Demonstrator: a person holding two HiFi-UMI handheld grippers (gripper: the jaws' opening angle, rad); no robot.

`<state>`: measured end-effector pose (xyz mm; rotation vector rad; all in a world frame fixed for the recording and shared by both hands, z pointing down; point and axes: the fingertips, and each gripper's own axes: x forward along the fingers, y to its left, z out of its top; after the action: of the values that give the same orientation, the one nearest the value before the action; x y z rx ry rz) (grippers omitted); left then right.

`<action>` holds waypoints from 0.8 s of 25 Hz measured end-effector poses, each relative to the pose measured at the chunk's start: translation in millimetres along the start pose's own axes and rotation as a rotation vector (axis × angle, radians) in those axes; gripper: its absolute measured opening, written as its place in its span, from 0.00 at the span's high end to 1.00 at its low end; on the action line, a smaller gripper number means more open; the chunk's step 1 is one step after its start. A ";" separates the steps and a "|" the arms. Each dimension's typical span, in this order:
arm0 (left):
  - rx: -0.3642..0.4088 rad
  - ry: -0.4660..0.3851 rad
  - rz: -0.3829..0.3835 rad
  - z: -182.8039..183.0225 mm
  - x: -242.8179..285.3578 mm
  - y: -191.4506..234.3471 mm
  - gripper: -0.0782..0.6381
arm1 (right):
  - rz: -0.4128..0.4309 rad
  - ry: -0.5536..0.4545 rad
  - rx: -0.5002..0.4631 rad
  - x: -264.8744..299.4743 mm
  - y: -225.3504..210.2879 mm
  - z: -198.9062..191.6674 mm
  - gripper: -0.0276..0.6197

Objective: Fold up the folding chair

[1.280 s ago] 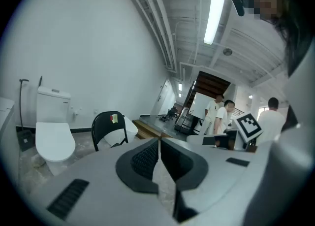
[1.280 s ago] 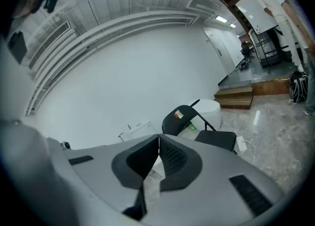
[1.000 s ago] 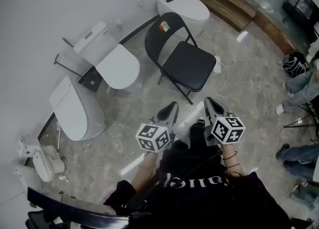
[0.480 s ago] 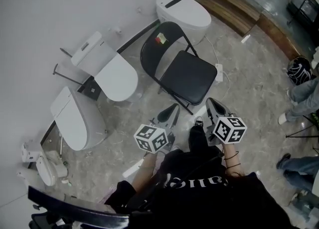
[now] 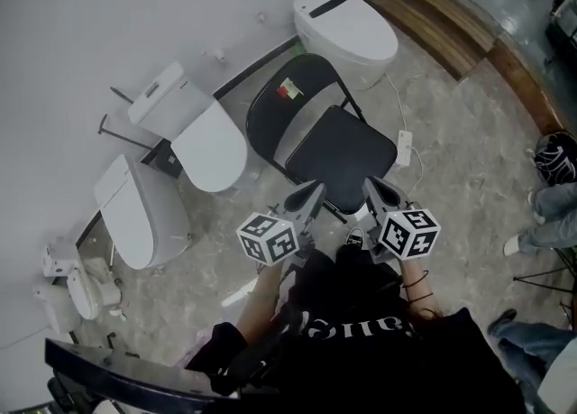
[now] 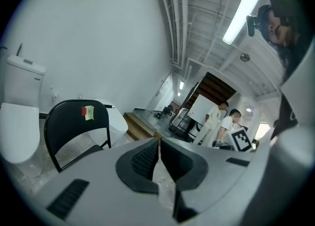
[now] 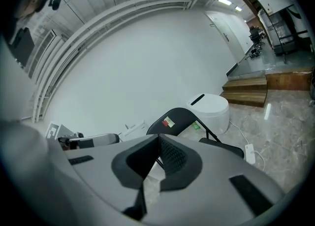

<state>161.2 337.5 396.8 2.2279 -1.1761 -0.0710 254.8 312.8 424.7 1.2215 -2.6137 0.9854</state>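
Observation:
A black folding chair [image 5: 338, 146] stands unfolded on the marble floor, its backrest [image 5: 288, 96] bearing a small red and green sticker. My left gripper [image 5: 313, 190] is shut and empty, hovering just short of the seat's near left edge. Shut and empty too, my right gripper [image 5: 371, 185] hangs over the seat's near right corner. In the left gripper view the backrest [image 6: 74, 116] shows at the left beyond the closed jaws. The right gripper view has the backrest [image 7: 172, 119] and part of the seat [image 7: 224, 146] just past its closed jaws.
Three white toilets stand along the wall: one [image 5: 347, 23] behind the chair, one [image 5: 203, 128] to its left, another [image 5: 140, 209] further left. A white power strip [image 5: 404, 146] and its cord lie right of the chair. Wooden steps [image 5: 460, 24] rise at the upper right; a person's feet [image 5: 541, 223] show at the right edge.
Both grippers have moved forward toward the chair together, from well short of it to its near seat edge. Their jaws stayed shut.

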 end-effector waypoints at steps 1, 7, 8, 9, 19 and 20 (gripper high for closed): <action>-0.005 -0.003 0.011 3.9 5.1 5.3 0.87 | 0.005 0.010 0.008 6.4 -5.0 1.4 0.94; 0.035 0.032 0.145 25.6 15.8 57.9 0.87 | 0.002 0.062 0.058 38.0 -22.7 -1.0 0.94; 0.039 0.041 0.159 29.0 17.7 67.4 0.87 | -0.005 0.065 0.068 42.7 -25.9 -1.8 0.94; 0.043 0.049 0.168 33.2 19.8 77.0 0.87 | -0.013 0.067 0.077 47.5 -28.7 -1.8 0.94; 0.191 0.184 0.139 102.9 64.8 196.2 0.87 | -0.185 -0.039 0.168 114.8 -55.1 29.3 0.94; 0.212 0.195 0.145 112.4 70.4 212.5 0.87 | -0.206 -0.059 0.180 121.4 -57.5 32.1 0.94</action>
<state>12.6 139.7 435.9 2.2603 -1.2811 0.3365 219.7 187.1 470.1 1.5461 -2.4209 1.1804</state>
